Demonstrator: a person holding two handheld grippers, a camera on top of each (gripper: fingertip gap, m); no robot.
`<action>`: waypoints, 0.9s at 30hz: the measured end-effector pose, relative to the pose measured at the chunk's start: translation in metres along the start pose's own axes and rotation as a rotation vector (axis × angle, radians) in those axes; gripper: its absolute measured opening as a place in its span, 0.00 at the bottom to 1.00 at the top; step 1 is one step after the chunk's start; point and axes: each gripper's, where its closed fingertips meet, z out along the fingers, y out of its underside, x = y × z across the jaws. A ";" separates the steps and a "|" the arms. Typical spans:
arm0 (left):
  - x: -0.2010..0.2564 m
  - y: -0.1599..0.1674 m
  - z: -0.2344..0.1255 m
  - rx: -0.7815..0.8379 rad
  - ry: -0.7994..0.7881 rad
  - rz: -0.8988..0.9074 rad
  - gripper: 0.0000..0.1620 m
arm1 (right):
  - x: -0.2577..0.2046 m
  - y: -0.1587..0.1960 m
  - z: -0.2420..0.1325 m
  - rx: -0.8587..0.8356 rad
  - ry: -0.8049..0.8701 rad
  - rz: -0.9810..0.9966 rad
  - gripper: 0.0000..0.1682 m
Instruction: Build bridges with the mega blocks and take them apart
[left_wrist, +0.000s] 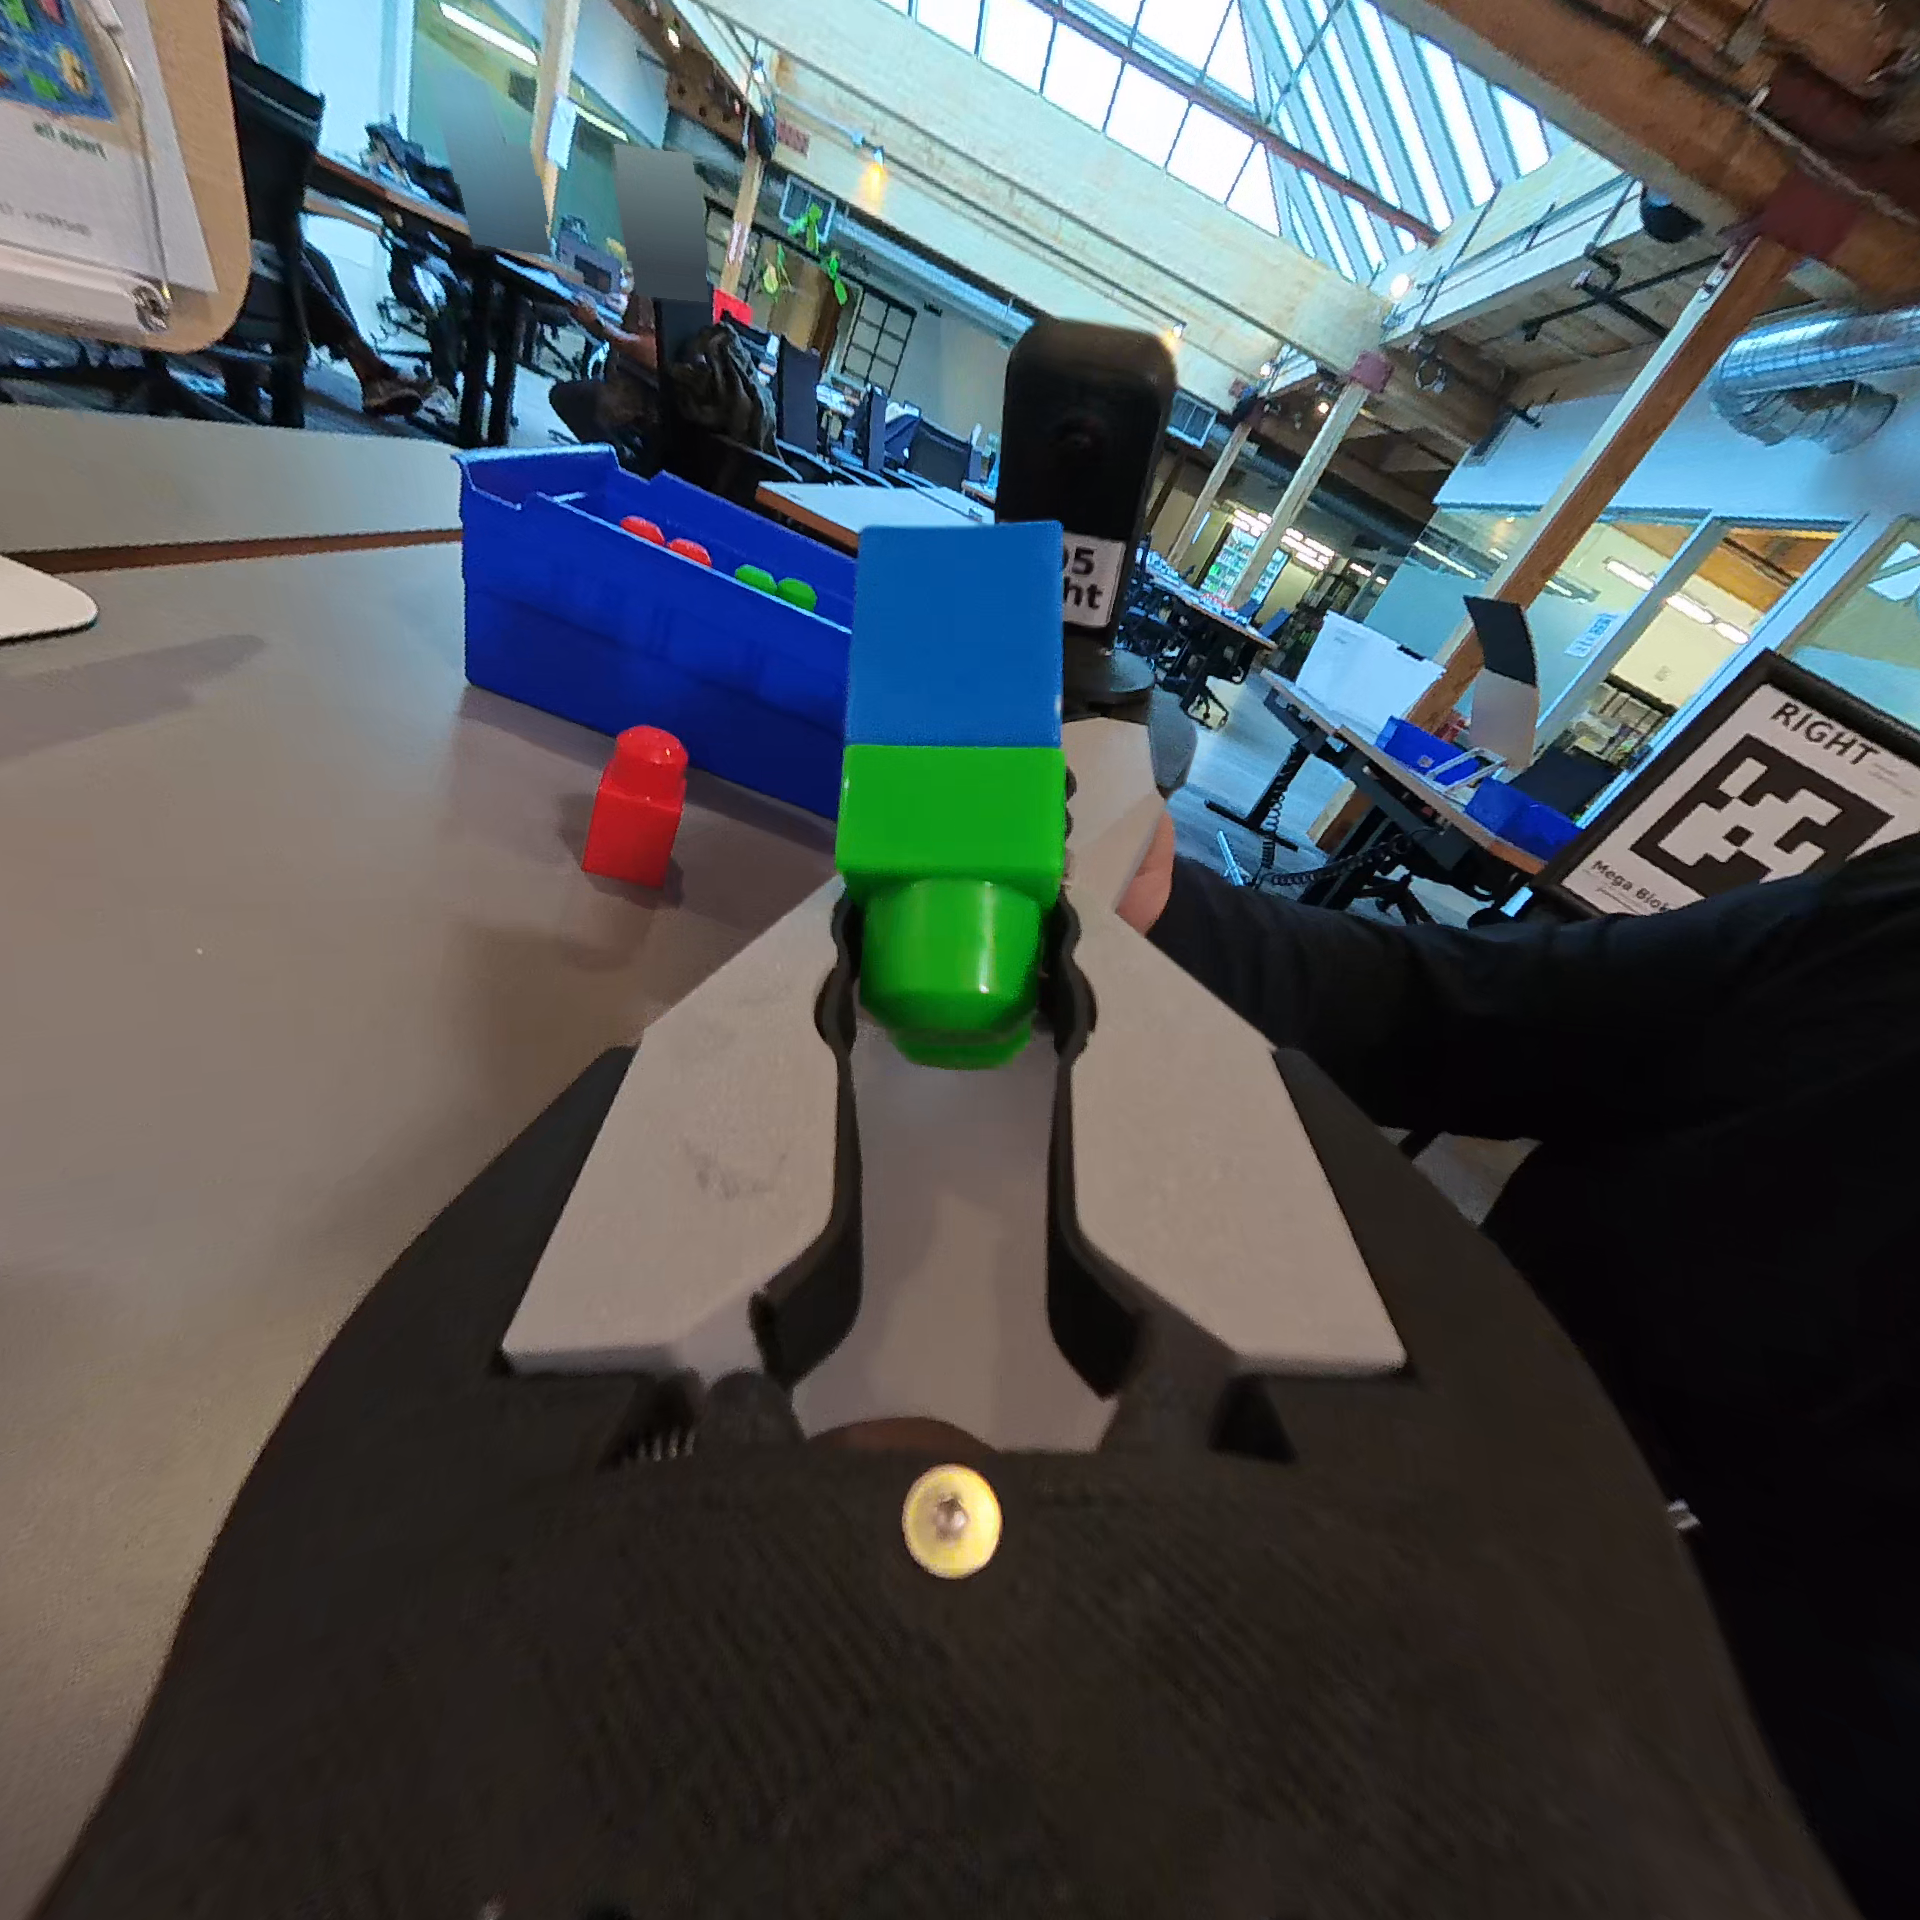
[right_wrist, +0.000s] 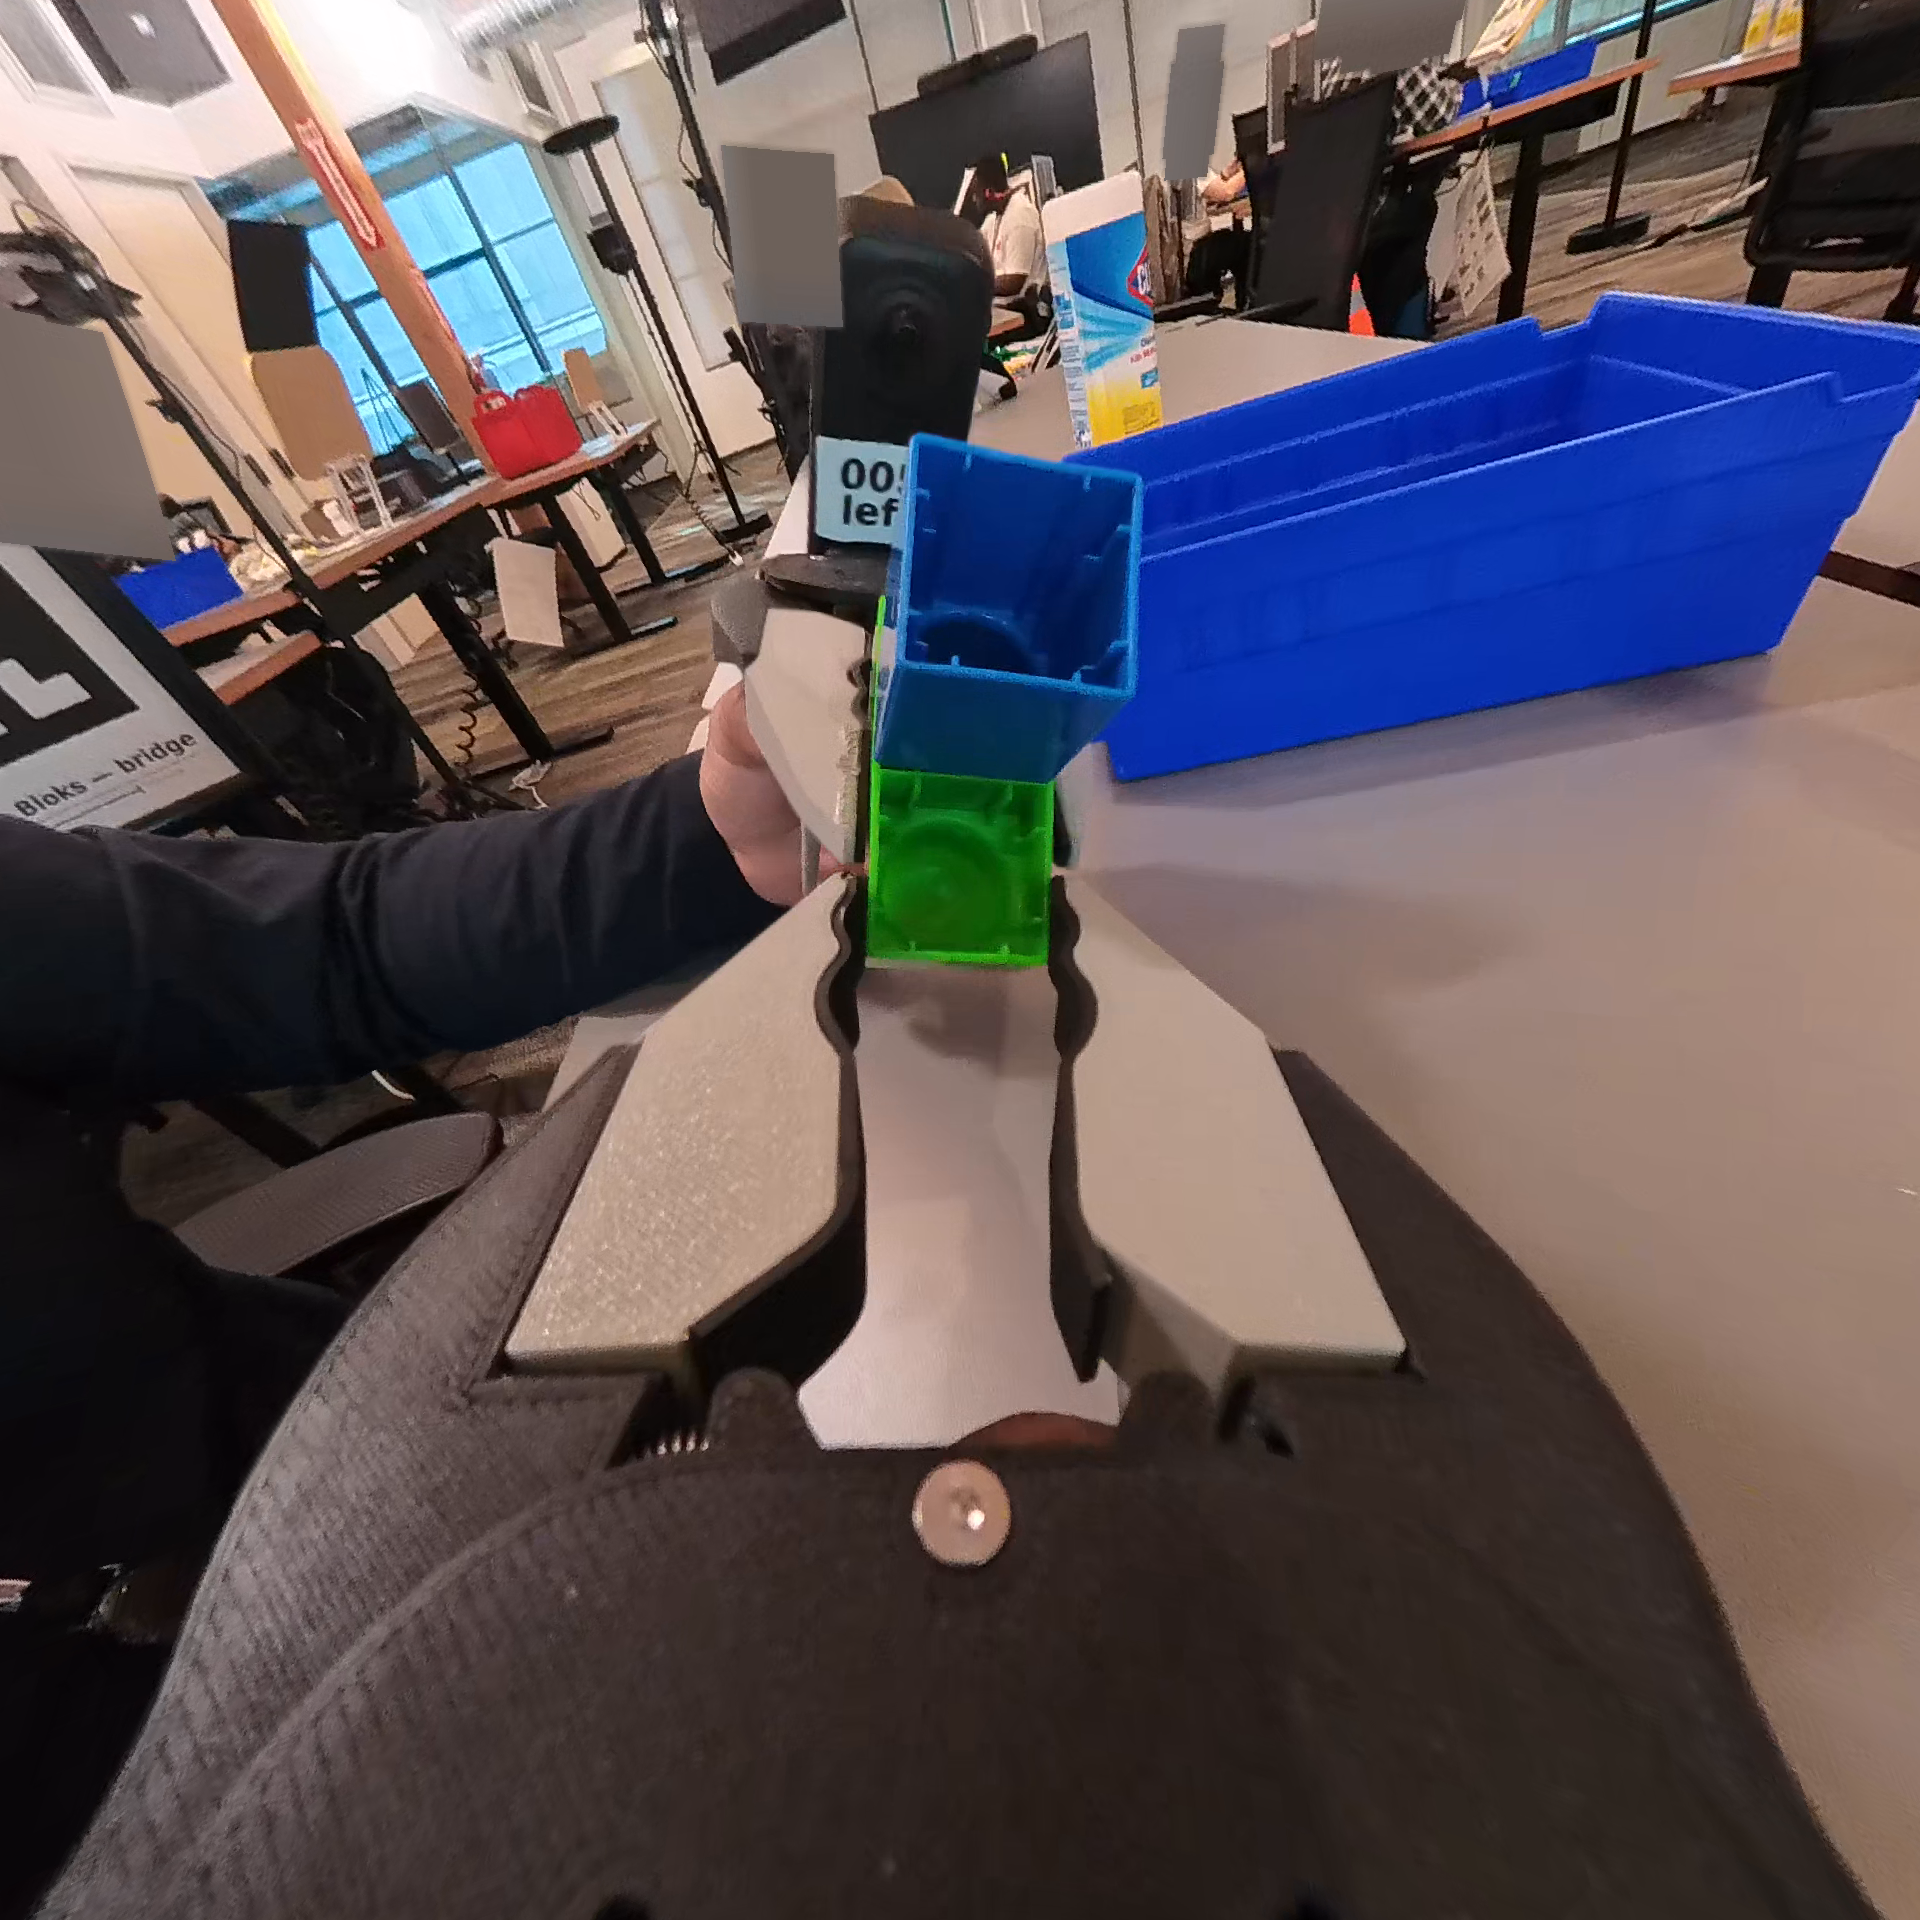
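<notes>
Setting: open workshop hall with skylights, desks and chairs behind; work surface is a grey table.
Left gripper: grey fingers closed on the stud of the green block, pads pressing it from both sides.
Right gripper: fingers closed on the body of the same green block, seen here from its hollow underside.
Green block: held in the air between the two grippers, which face each other from opposite ends; clear of the table.
Blue block: touching the green block along one face, sitting above it in both views; hollow underside turned toward the right wrist camera. Neither gripper's fingers close on it.
Red block: single stud, upright on the table, just beside the blue bin and apart from the held pair.
Blue bin: on the table beyond the blocks; red and green studs show over its rim in the left wrist view.
Wipes canister: upright on the table behind the bin.
Marker boards: black-and-white boards standing off the table edge.
Person: dark sleeve and hand behind the left gripper.
</notes>
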 end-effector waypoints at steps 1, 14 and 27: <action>0.000 0.003 0.001 -0.015 0.004 -0.003 0.21 | 0.000 0.003 0.000 -0.020 -0.002 -0.003 0.19; -0.001 0.002 -0.003 -0.020 -0.024 0.032 0.20 | 0.022 -0.002 -0.033 -0.076 0.096 0.000 0.23; -0.017 -0.012 -0.018 0.070 -0.063 -0.037 0.20 | 0.140 0.034 -0.149 -0.251 0.845 0.098 0.25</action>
